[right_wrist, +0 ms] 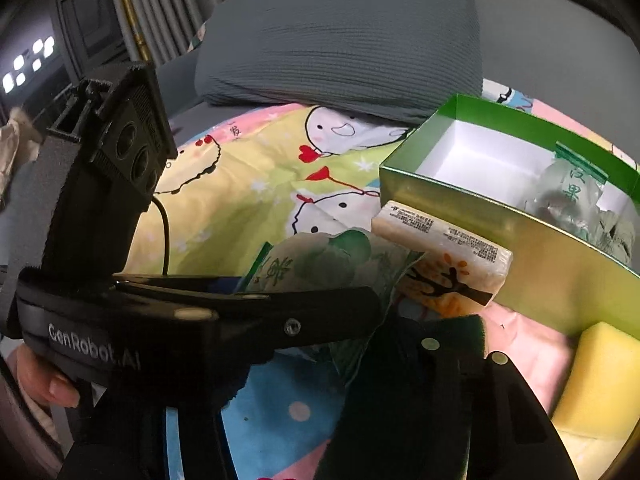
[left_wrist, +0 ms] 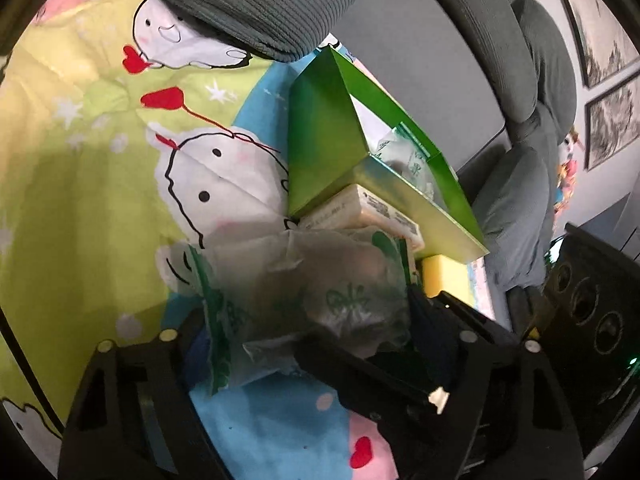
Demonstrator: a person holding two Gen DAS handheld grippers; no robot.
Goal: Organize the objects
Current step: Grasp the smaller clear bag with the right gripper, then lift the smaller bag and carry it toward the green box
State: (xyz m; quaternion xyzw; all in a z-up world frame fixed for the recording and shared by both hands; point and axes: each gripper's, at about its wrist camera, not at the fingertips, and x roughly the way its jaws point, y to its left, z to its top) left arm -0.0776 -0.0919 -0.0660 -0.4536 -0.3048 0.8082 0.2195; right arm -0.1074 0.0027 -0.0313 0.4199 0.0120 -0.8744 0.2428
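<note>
We see a bed spread with a bright cartoon quilt, grey pillows behind it. Furthest left in the right wrist view is the left gripper, gripped by a person's hand. Its jaws stand fairly wide around a crinkly clear plastic bag with green print; the bag lies between the fingers, but blur hides whether the pads press it, so we cannot tell if it is gripped.

Just beyond the bag lies a wrapped soap-like bar, leaning against the green box. The open box sits ahead and to the right of both grippers, holding one similar printed bag already.

Low and right is the right gripper, jaws part-way closed; nothing seems to be held. Beside it, to its right, sits a yellow sponge.

We judge the tidying begun: one bag boxed; second bag, bar and sponge remain outside.
</note>
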